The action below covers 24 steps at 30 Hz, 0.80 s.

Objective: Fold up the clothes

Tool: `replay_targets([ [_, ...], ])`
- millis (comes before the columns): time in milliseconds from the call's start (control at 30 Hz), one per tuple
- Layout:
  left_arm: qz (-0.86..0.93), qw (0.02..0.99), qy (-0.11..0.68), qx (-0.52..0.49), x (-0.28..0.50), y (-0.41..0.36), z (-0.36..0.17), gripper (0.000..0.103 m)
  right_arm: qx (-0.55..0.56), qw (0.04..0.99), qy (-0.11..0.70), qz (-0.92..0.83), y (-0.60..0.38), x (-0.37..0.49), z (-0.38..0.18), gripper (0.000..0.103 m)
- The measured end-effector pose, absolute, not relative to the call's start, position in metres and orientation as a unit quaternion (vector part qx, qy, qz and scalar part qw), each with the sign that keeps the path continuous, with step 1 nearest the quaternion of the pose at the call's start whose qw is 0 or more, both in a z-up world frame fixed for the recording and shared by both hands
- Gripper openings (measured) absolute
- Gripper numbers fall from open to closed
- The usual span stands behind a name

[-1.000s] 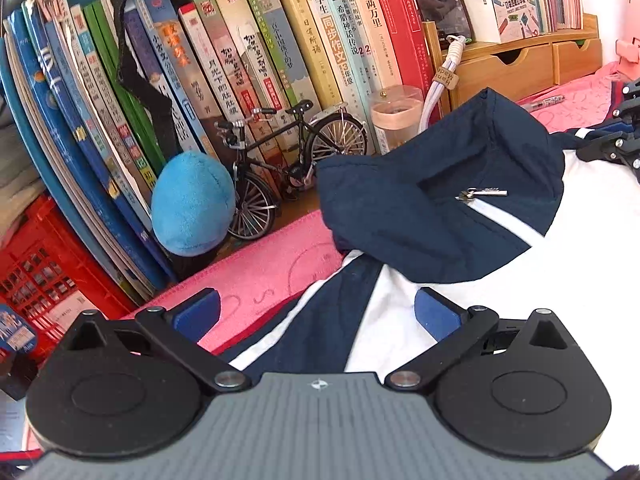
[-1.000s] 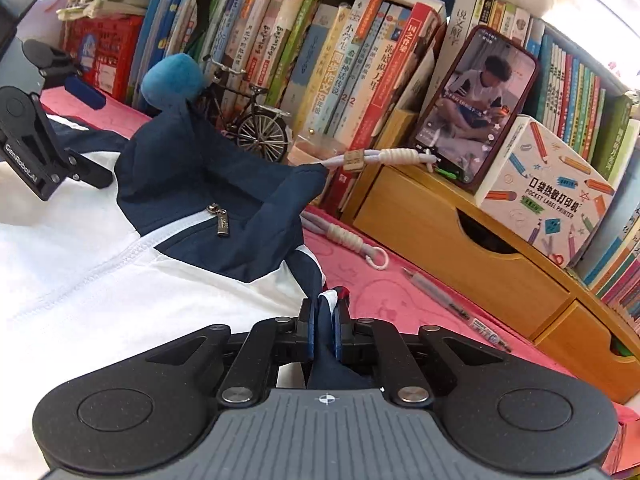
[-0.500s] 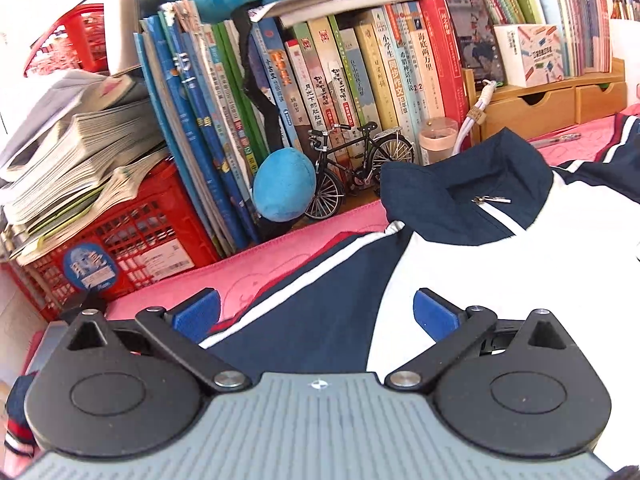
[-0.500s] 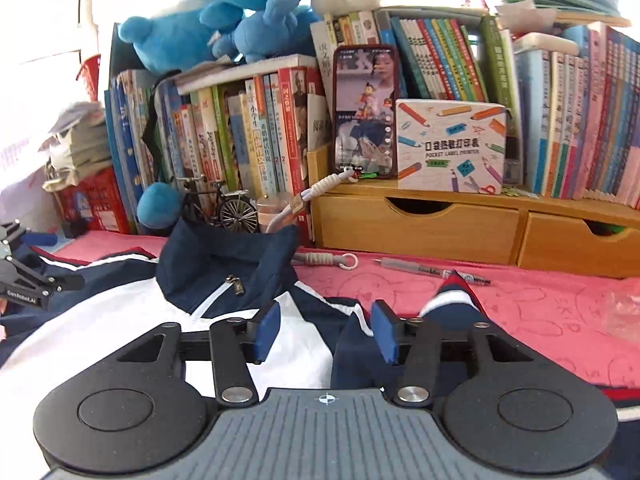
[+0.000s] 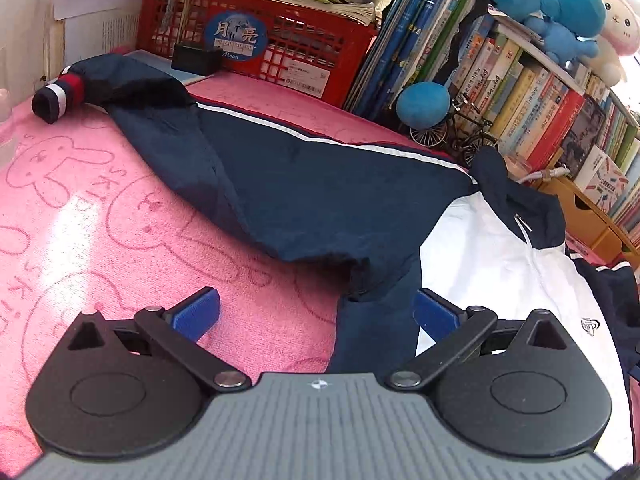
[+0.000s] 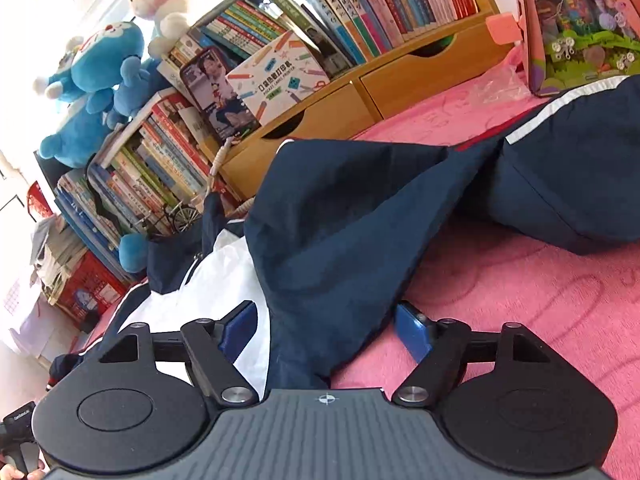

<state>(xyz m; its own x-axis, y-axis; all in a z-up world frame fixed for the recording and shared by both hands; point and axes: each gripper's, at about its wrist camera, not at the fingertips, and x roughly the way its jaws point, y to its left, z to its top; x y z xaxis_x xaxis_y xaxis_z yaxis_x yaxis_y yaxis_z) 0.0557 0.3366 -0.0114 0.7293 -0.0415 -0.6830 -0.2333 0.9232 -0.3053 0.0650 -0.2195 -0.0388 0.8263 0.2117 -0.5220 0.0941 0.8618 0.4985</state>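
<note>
over jacket (image 5: 320, 200), both grippers wide, empty

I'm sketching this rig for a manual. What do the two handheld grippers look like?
Both look alike. The left gripper and right gripper each have a ribbed grey body with a small crosshair mark, two round black discs, black link bars with silver pivots, and blue padded fingers.
</note>
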Motion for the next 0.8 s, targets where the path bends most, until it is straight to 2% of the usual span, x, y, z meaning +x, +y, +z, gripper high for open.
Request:
replay_targets([
  [33, 0.059, 0.912, 0.362, -0.182, 0.061, 0.334, -0.013, 0.103, 0.256, 0.925, 0.281, 0.019, -0.217, 0.075, -0.041, 0.077],
  [100, 0.075, 0.916, 0.357, -0.166, 0.069, 0.327, -0.015, 0.098, 0.242, 0.926, 0.288, -0.020, -0.216, 0.090, -0.042, 0.018],
  [133, 0.086, 0.918, 0.353, -0.159, 0.072, 0.325, -0.015, 0.081, 0.250, 0.925, 0.285, -0.030, -0.221, 0.091, -0.040, 0.006],
  [167, 0.087, 0.918, 0.351, -0.161, 0.075, 0.324, -0.015, 0.065, 0.260, 0.923, 0.282, -0.038, -0.227, 0.090, -0.038, 0.006],
  [200, 0.080, 0.918, 0.349, -0.173, 0.076, 0.324, -0.014, 0.058, 0.270, 0.921, 0.278, -0.045, -0.233, 0.090, -0.036, 0.005],
  [233, 0.071, 0.917, 0.346, -0.186, 0.077, 0.325, -0.013, 0.045, 0.258, 0.927, 0.266, -0.055, -0.238, 0.086, -0.029, 0.005],
  [267, 0.067, 0.916, 0.342, -0.198, 0.078, 0.326, -0.013, 0.042, 0.241, 0.935, 0.253, -0.064, -0.243, 0.081, -0.020, 0.005],
  [500, 0.056, 0.918, 0.349, -0.182, 0.071, 0.316, -0.015, 0.043, 0.257, 0.933, 0.249, -0.035, -0.271, 0.065, -0.016, 0.005],
  [600, 0.047, 0.924, 0.347, -0.156, 0.066, 0.309, -0.017, 0.053, 0.274, 0.927, 0.255, -0.015, -0.282, 0.060, -0.018, 0.012],
  [633, 0.039, 0.924, 0.347, -0.157, 0.065, 0.307, -0.017, 0.059, 0.280, 0.925, 0.257, -0.008, -0.286, 0.058, -0.019, 0.017],
  [667, 0.029, 0.923, 0.348, -0.162, 0.065, 0.306, -0.017, 0.066, 0.289, 0.920, 0.263, 0.004, -0.284, 0.055, -0.024, 0.029],
  [700, 0.019, 0.922, 0.349, -0.168, 0.065, 0.306, -0.016, 0.068, 0.299, 0.915, 0.270, 0.016, -0.281, 0.052, -0.030, 0.036],
  [733, 0.013, 0.921, 0.349, -0.170, 0.066, 0.304, -0.016, 0.069, 0.302, 0.911, 0.278, 0.029, -0.275, 0.050, -0.037, 0.049],
  [767, 0.013, 0.922, 0.349, -0.169, 0.067, 0.302, -0.016, 0.069, 0.299, 0.910, 0.284, 0.039, -0.268, 0.049, -0.041, 0.056],
  [800, 0.015, 0.922, 0.349, -0.167, 0.068, 0.300, -0.016, 0.069, 0.296, 0.909, 0.290, 0.048, -0.260, 0.051, -0.045, 0.057],
])
